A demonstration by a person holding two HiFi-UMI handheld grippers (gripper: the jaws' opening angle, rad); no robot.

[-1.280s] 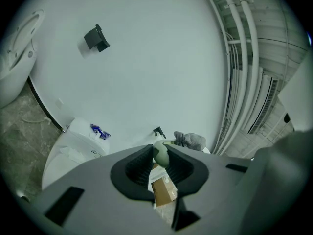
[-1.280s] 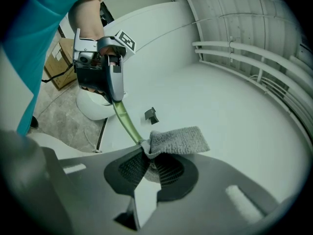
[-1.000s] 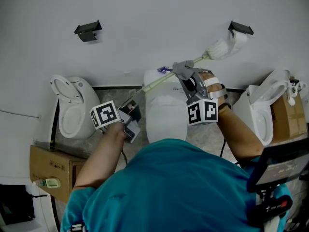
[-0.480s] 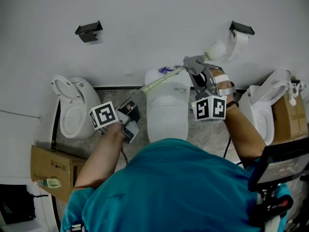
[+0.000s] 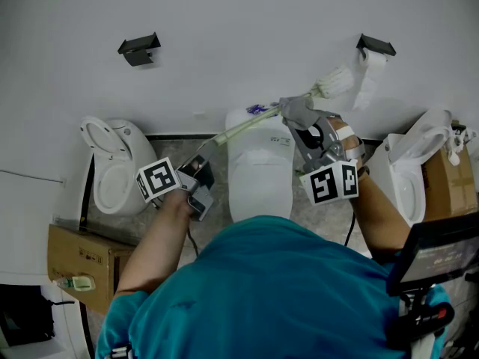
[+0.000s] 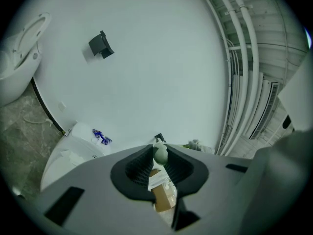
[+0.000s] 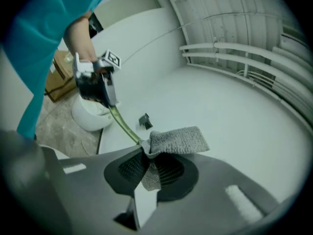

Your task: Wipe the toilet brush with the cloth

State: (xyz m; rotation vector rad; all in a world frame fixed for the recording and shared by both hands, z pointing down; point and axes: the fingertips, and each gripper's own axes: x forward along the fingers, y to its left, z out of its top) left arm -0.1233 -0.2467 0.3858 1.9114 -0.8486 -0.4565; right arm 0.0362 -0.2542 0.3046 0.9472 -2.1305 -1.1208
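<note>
The toilet brush has a pale green handle [image 5: 243, 128] that slants up to the right and ends in a white bristle head [image 5: 337, 81] near the wall. My left gripper [image 5: 198, 179] is shut on the handle's lower end, whose rounded tip [image 6: 160, 153] shows between the pads. My right gripper [image 5: 297, 120] is shut on a grey cloth [image 5: 293, 109], and the cloth is folded around the handle just short of the bristle head. In the right gripper view the cloth [image 7: 177, 140] bunches out past the jaws, and the handle [image 7: 124, 127] runs back to the left gripper [image 7: 96, 86].
A white toilet [image 5: 258, 172] stands right below the brush, with another toilet [image 5: 112, 163] to the left and one [image 5: 408, 172] to the right. A paper roll [image 5: 370, 67] hangs by the brush head. Cardboard boxes [image 5: 75, 256] sit at the lower left.
The right gripper slid the cloth along the handle toward the bristle head, then came back a little. The left gripper kept its hold and hardly moved.
</note>
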